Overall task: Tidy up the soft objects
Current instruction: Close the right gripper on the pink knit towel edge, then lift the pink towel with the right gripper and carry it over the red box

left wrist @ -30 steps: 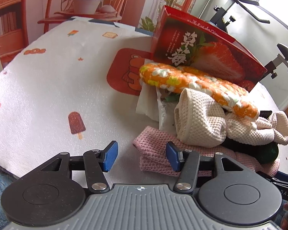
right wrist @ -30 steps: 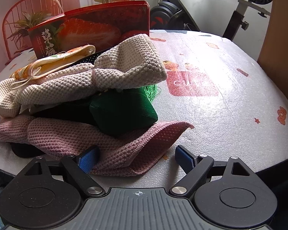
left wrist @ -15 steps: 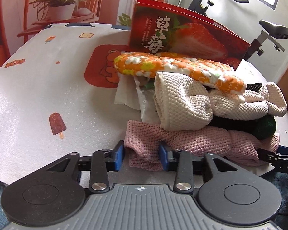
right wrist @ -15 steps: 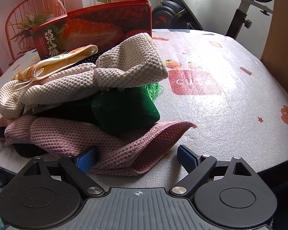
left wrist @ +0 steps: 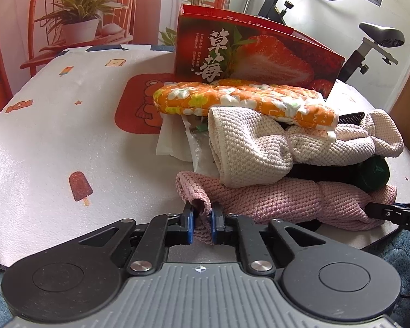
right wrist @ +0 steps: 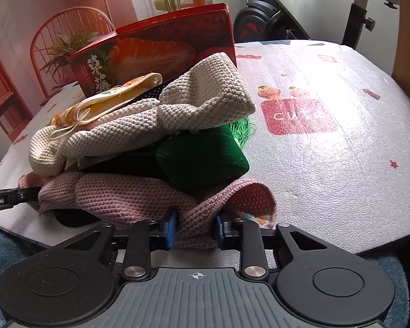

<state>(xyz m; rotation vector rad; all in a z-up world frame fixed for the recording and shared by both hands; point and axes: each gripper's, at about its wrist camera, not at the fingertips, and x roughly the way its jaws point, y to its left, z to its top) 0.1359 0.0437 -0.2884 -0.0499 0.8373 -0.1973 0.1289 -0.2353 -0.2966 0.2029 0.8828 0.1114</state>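
A pink knitted cloth point(left wrist: 281, 199) lies at the bottom of a pile at the table's near edge. On it rest a cream knitted cloth point(left wrist: 248, 150), a dark green soft item point(right wrist: 202, 158) and an orange floral padded mitt point(left wrist: 232, 101). My left gripper point(left wrist: 201, 224) is shut on the pink cloth's left corner. My right gripper point(right wrist: 195, 227) is shut on the pink cloth point(right wrist: 123, 194) at its right corner, whose edge curls up beside the pads.
A red strawberry box point(left wrist: 248, 57) stands behind the pile. White paper and a clear bag point(left wrist: 177, 142) lie under the pile's left side. The table point(left wrist: 54, 136) has a white patterned cover. An exercise bike point(left wrist: 374, 43) stands beyond the table.
Both grippers moved in and closed on the pink cloth's two near corners. The right corner has bunched and lifted a little.
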